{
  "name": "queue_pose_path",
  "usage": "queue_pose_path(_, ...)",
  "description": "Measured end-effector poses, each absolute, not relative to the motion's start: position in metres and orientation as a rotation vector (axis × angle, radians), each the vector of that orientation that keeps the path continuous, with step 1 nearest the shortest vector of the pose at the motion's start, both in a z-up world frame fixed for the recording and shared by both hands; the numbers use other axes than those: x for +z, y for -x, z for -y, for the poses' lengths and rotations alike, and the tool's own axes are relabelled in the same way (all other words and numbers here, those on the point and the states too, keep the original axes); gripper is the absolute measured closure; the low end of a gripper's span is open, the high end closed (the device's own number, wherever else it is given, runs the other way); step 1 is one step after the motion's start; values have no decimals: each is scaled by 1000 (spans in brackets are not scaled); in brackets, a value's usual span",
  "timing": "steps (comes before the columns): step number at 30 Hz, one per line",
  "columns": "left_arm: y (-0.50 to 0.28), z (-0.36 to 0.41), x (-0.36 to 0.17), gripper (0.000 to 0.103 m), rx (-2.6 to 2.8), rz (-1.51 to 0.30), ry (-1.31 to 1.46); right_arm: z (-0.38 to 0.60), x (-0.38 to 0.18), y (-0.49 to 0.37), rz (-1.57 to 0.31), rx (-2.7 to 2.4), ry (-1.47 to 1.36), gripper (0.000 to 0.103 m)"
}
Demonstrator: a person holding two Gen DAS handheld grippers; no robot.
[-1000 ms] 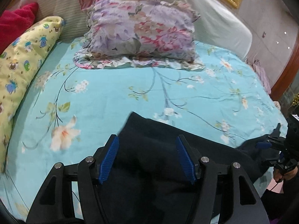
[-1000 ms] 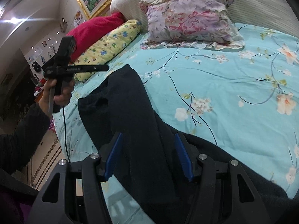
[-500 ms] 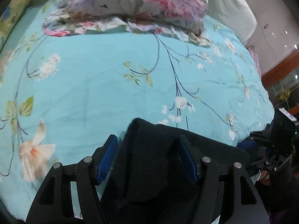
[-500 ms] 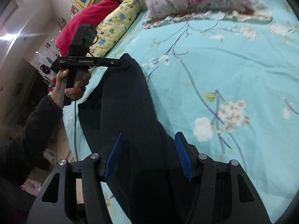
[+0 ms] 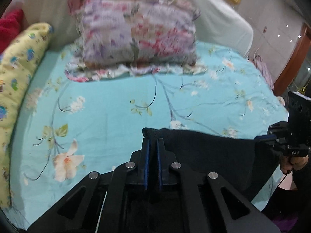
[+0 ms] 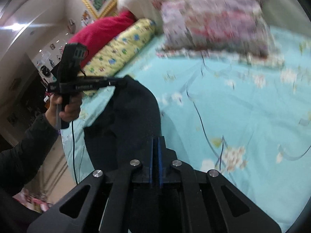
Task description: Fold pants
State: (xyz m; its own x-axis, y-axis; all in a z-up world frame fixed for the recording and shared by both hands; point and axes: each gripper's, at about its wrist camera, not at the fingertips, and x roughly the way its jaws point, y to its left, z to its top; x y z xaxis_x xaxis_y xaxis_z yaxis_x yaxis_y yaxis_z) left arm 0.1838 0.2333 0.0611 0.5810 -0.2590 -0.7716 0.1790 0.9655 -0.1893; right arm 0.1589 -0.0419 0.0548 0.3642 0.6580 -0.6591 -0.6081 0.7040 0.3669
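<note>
The dark navy pants (image 5: 204, 151) hang stretched between my two grippers above the turquoise floral bed sheet (image 5: 116, 112). My left gripper (image 5: 152, 141) is shut on the pants' left corner. My right gripper (image 6: 156, 139) is shut on the other edge of the pants (image 6: 134, 120). In the left wrist view the right gripper (image 5: 266, 138) shows at the far right, clamped on the cloth. In the right wrist view the left gripper (image 6: 124, 81) pinches the raised far corner, held by a hand.
A floral pillow (image 5: 136, 35) lies at the head of the bed against the white headboard (image 5: 219, 19). A yellow patterned bolster (image 5: 17, 73) and a red cushion (image 6: 105, 31) lie along the left side. The bed's near edge drops to the floor (image 6: 56, 167).
Both grippers went from open over the pants to shut on the cloth. They have lifted the pants' edge off the sheet, and both views have tilted up toward the pillows.
</note>
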Motion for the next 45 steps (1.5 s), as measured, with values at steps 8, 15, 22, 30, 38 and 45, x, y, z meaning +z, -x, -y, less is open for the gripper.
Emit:
queue_pose_path(8,-111,-252,74,99,-229,-785,194,14,81,-103,-770,895,94,98)
queue_pose_path(15,-64,-265,53,99,-193,-745,295,-5,45,-65,-803,957,122,98)
queue_pose_path(22,-39,-287,14,99,-121,-759,424,-20,10,-50,-865,970,117,98)
queue_pose_path(30,-17,-304,-24,101,-57,-801,540,-29,-7,-40,-893,964,173,98)
queue_pose_path(38,5,-299,-20,101,11,-768,591,-24,-3,-40,-906,952,127,92)
queue_pose_path(45,23,-283,-8,96,59,-749,601,-10,11,-38,-856,939,37,57)
